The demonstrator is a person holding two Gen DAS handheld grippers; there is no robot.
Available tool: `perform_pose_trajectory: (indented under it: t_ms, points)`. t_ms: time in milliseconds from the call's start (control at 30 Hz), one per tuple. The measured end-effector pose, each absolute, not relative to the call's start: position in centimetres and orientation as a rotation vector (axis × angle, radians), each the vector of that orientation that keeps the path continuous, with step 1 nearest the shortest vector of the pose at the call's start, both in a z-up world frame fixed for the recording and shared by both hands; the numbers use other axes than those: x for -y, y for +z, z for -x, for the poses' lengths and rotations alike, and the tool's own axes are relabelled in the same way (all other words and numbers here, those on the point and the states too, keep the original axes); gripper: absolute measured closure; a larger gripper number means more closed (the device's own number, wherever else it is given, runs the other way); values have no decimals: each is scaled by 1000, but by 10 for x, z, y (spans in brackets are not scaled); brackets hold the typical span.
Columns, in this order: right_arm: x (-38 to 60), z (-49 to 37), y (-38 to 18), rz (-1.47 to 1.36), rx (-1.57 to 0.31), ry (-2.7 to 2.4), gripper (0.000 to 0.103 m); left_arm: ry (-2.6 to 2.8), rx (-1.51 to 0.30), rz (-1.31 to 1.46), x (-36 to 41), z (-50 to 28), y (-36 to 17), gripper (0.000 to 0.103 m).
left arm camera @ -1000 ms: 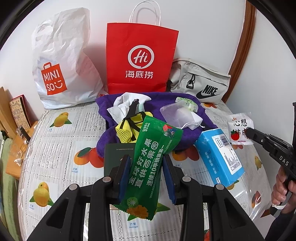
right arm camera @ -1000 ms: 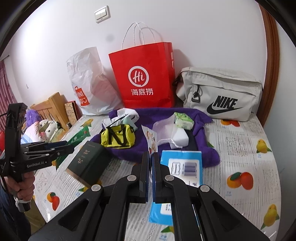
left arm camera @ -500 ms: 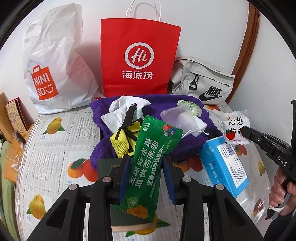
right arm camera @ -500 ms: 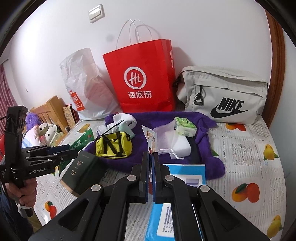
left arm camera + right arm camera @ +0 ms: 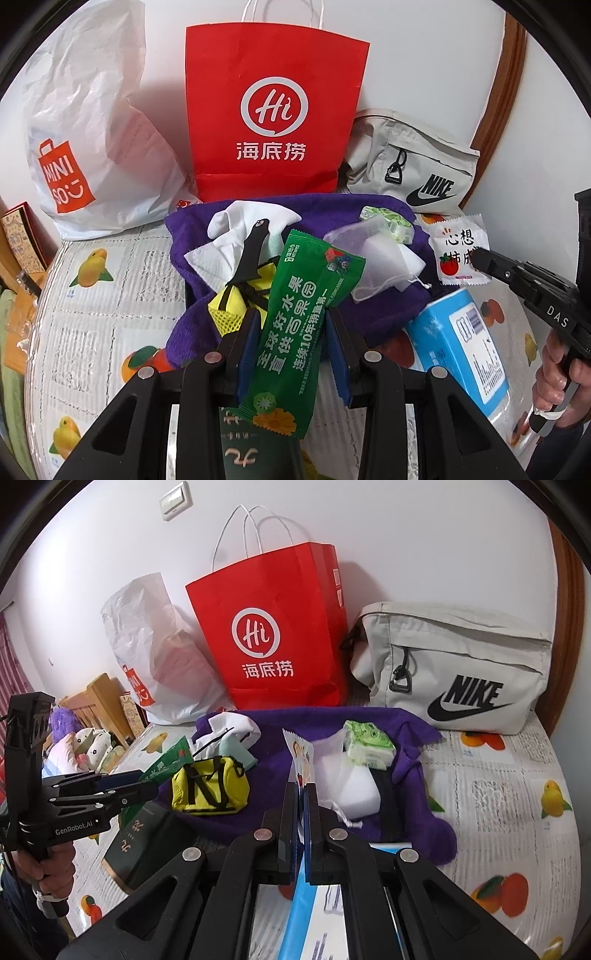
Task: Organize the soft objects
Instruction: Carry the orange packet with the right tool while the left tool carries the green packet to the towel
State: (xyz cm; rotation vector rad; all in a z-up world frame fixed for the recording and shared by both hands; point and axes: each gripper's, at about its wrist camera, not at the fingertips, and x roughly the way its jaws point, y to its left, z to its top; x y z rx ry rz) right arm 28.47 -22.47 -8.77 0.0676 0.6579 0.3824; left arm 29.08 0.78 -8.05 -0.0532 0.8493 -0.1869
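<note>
While both packets hung above the tabletop (image 5: 110,295) | left gripper (image 5: 291,347) loosely flanked green packet (image 5: 295,332), could slide out | right gripper (image 5: 303,812) pinched white sachet (image 5: 300,760) by edge, might twist free.

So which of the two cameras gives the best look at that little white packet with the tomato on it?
The left wrist view. There the white packet faces the camera, print and tomato readable, pinched at its edge by the right gripper. The right wrist view catches it nearly edge-on, a thin sliver between that gripper's closed fingers.
</note>
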Motion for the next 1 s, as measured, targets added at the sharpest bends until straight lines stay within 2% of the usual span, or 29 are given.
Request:
perform_pose_trajectory:
  t_ms: [1000]
  points:
    - [222,-380,-125,-128,-816,461,99,-198,-900,35,22,-370,-113,69]
